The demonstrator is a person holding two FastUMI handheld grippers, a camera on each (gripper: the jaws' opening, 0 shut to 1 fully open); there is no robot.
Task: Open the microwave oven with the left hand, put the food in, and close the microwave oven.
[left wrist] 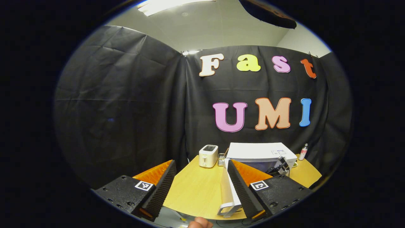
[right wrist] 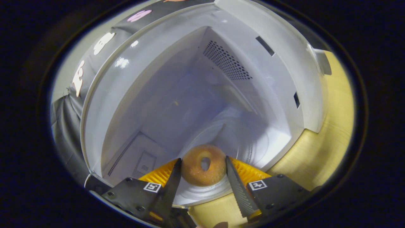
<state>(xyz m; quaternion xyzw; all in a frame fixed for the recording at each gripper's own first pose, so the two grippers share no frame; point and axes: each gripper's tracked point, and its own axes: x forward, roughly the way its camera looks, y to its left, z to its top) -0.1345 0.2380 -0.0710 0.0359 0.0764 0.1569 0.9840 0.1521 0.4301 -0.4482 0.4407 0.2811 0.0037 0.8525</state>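
The white microwave [left wrist: 259, 151] stands at the back right of the wooden table, and its door [left wrist: 226, 186] is swung wide open toward me, edge-on beside my right finger. My left gripper [left wrist: 201, 162] hovers open over the table with nothing in it. The right gripper [left wrist: 278, 165] reaches into the oven's mouth. In the right gripper view, a sugared brown donut [right wrist: 193, 175] sits between both fingers of my right gripper [right wrist: 203, 160], which is shut on it, just over the front of the glass turntable [right wrist: 253, 141] inside the white cavity [right wrist: 177, 88].
A white toaster [left wrist: 208, 155] stands left of the microwave, with a small rack [left wrist: 221, 159] between them. A small bottle [left wrist: 303, 152] stands at the far right of the table [left wrist: 196, 190]. A fingertip [left wrist: 200, 222] shows at the bottom edge.
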